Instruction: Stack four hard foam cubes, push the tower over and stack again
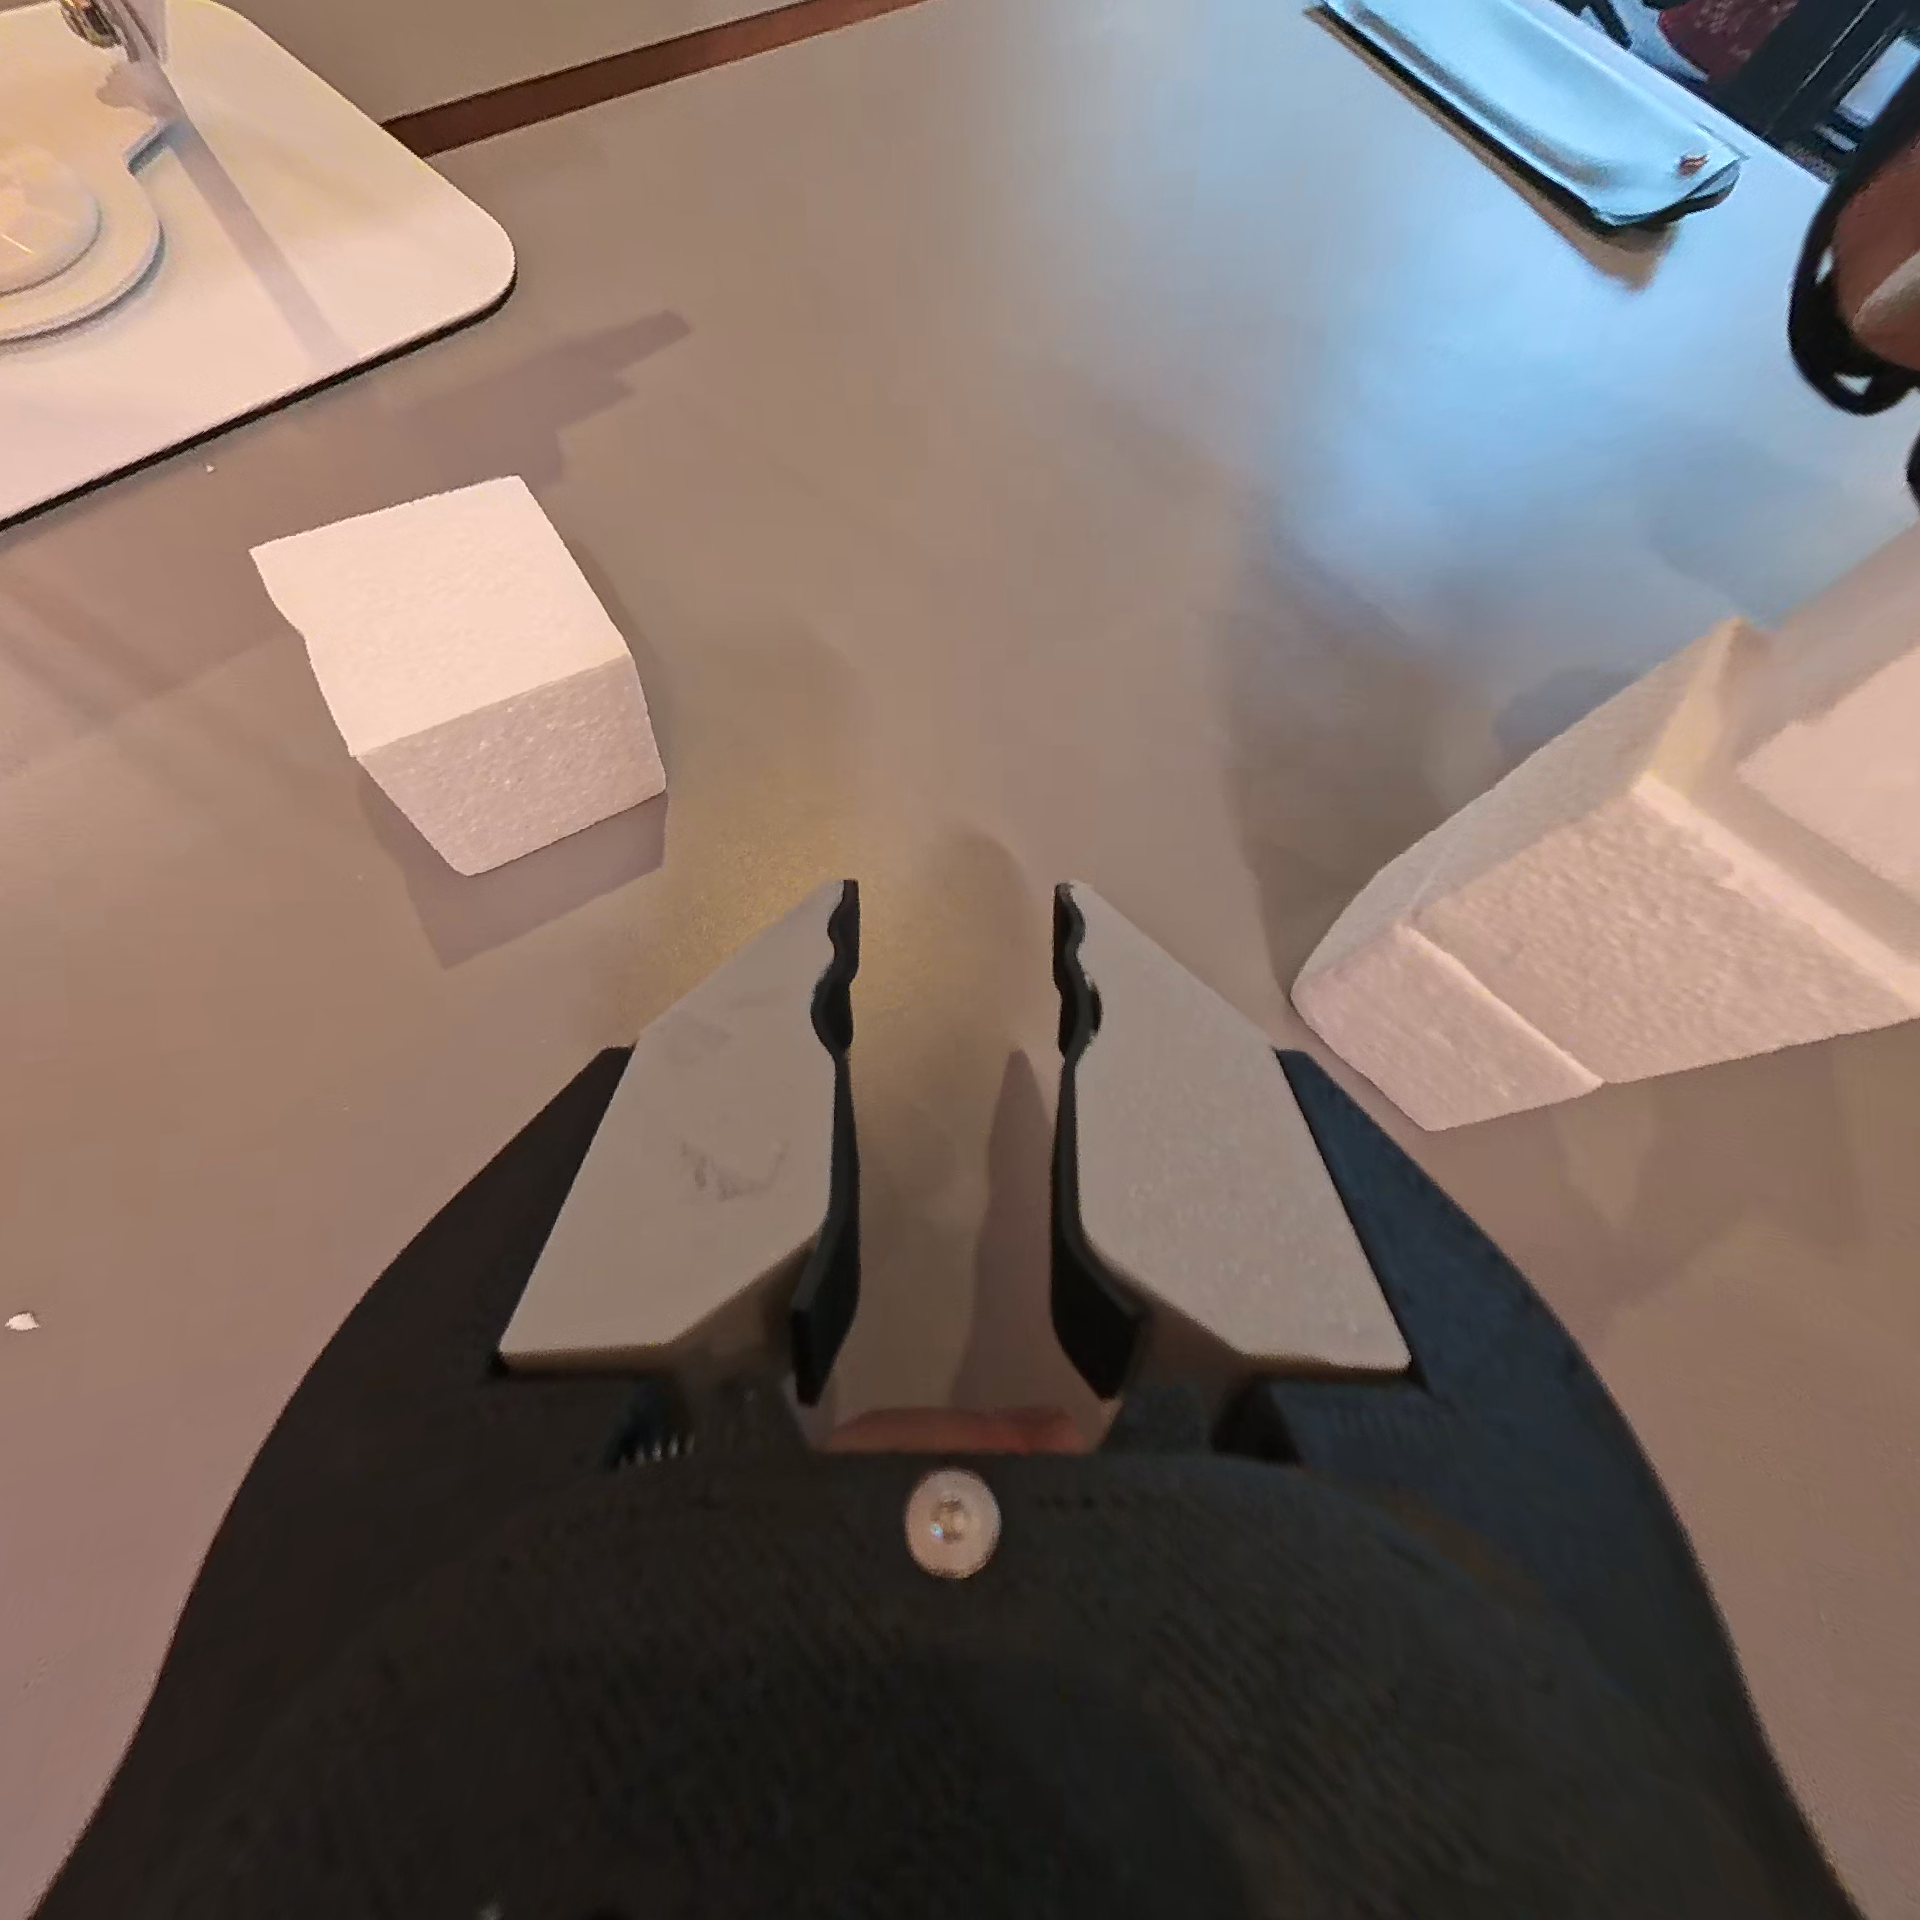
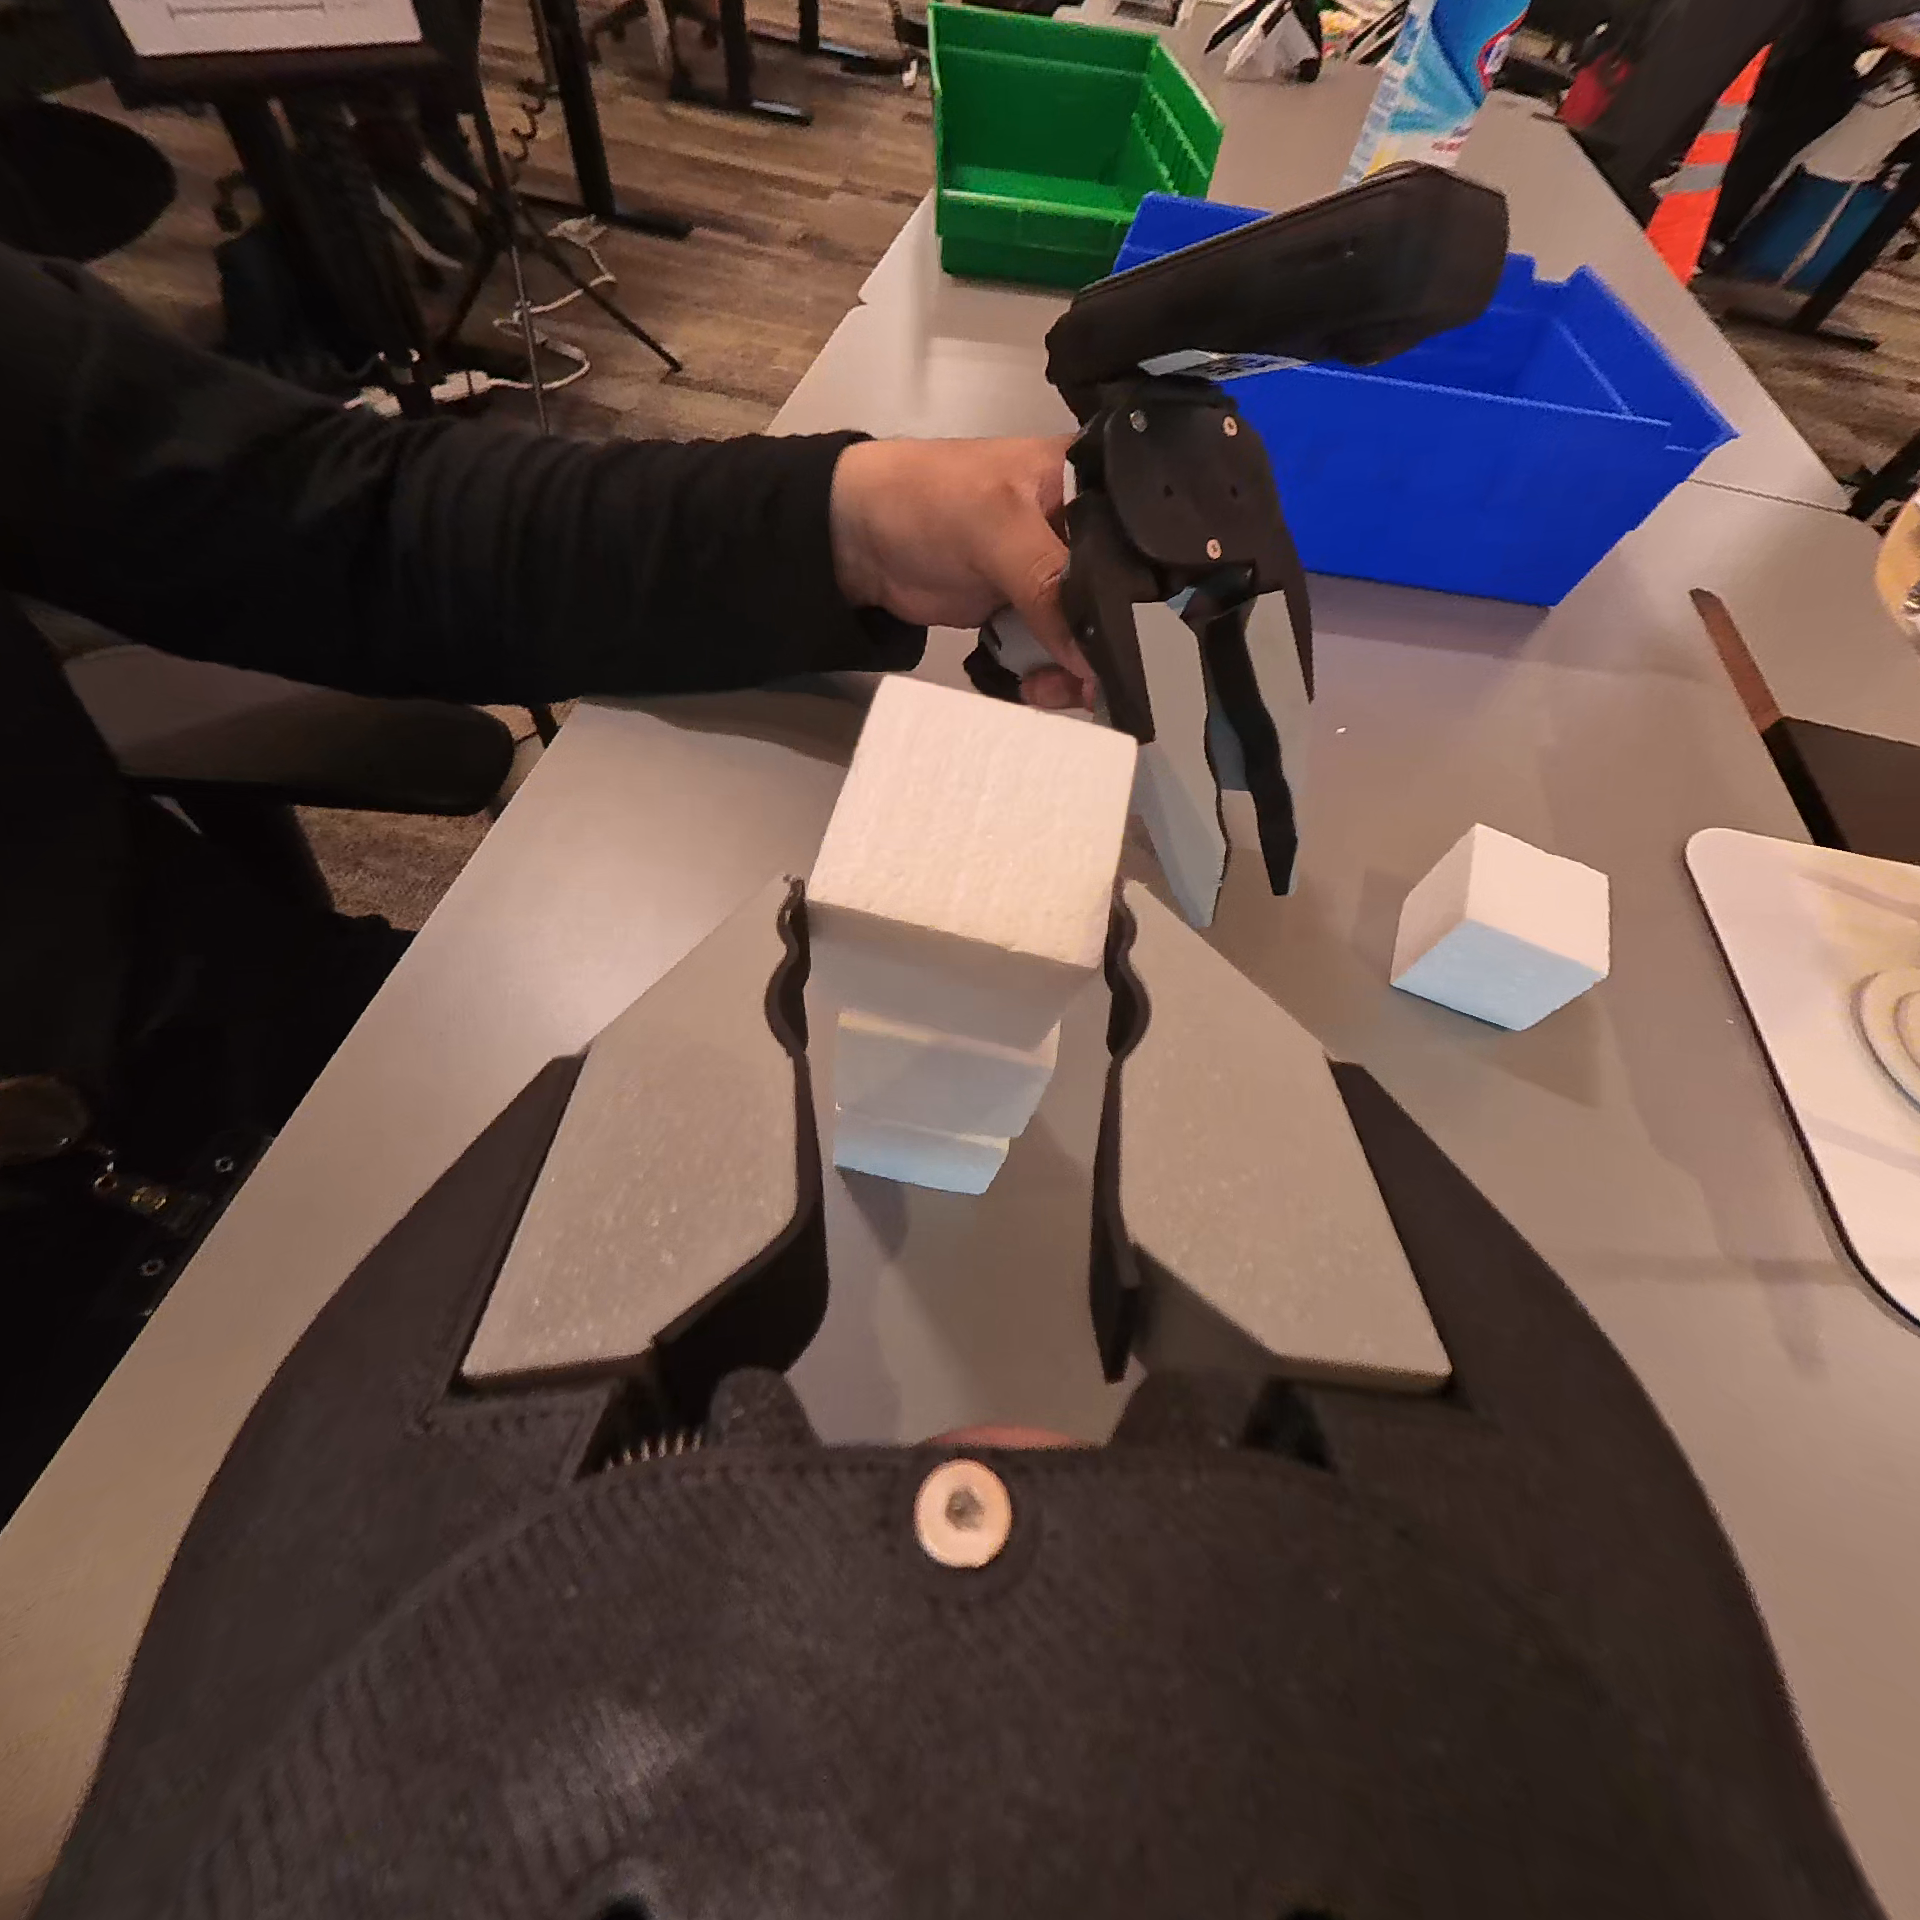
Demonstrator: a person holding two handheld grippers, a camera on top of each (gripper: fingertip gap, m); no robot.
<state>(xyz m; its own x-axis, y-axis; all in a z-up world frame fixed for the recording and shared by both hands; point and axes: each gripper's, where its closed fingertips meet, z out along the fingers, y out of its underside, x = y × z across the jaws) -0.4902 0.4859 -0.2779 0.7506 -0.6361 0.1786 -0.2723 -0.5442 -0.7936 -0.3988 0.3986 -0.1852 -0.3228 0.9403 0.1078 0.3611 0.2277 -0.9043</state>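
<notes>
In the right wrist view a tower of three white foam cubes stands on the grey table (image 2: 1455, 1195). My right gripper (image 2: 956, 925) is shut on the top cube (image 2: 966, 821), with a finger on each side of it. The middle cube (image 2: 940, 1075) and bottom cube (image 2: 920, 1158) show below it. A fourth cube (image 2: 1501, 925) lies loose to the right. My left gripper (image 2: 1236, 883) hangs open and empty just behind the tower. In the left wrist view my left gripper (image 1: 956, 904) is open over bare table, with the loose cube (image 1: 457, 675) at the left and the tower (image 1: 1621, 935) at the right.
A white mat (image 2: 1808, 1039) lies at the right, also seen in the left wrist view (image 1: 260, 312). A blue bin (image 2: 1507, 468) and a green bin (image 2: 1060, 135) stand at the back. A person's black sleeve (image 2: 416, 551) reaches in from the left. A dark tray (image 1: 1538, 114) lies far back.
</notes>
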